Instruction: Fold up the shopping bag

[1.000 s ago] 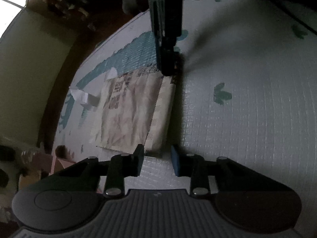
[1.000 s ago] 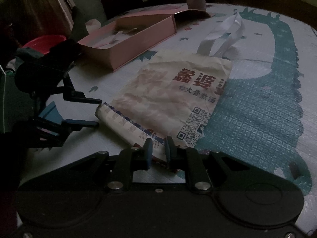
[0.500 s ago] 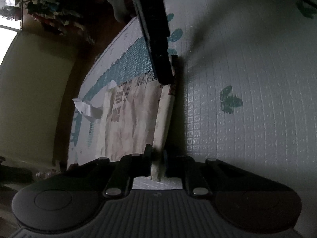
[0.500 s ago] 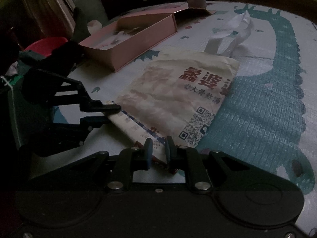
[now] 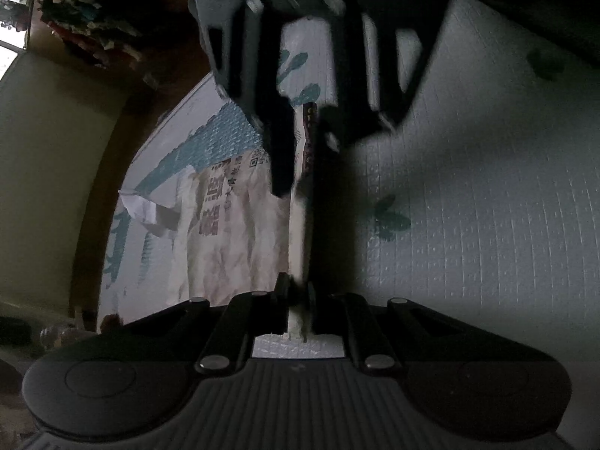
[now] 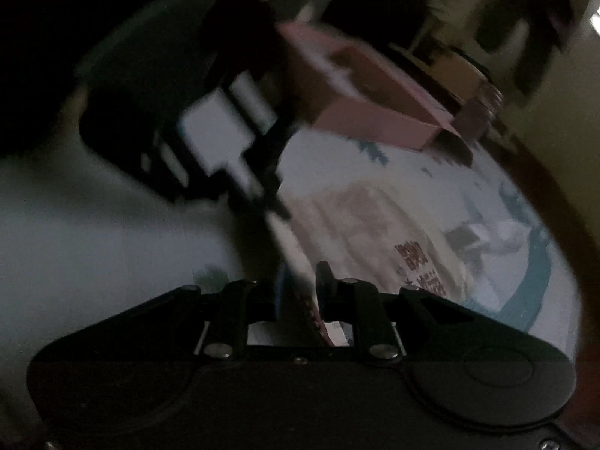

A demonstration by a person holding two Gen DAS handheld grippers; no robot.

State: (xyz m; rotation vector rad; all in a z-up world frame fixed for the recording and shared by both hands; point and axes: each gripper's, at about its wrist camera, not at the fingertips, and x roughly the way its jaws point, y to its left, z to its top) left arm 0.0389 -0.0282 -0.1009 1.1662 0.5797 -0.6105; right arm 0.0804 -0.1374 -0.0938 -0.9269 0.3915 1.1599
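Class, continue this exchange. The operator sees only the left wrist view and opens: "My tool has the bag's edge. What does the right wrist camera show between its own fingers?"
Observer: The right tool has the patterned edge strip of the shopping bag running between its fingers.
Operator: Is anything on the mat past the bag that I can't see?
Observer: Yes, an open pink box lies beyond the bag. That view is too blurred to tell whether there is a gap between them.
Operator: Where does my tool appear from there?
Observer: The left tool shows as a dark blur at the far end of the same edge, in front of the box.
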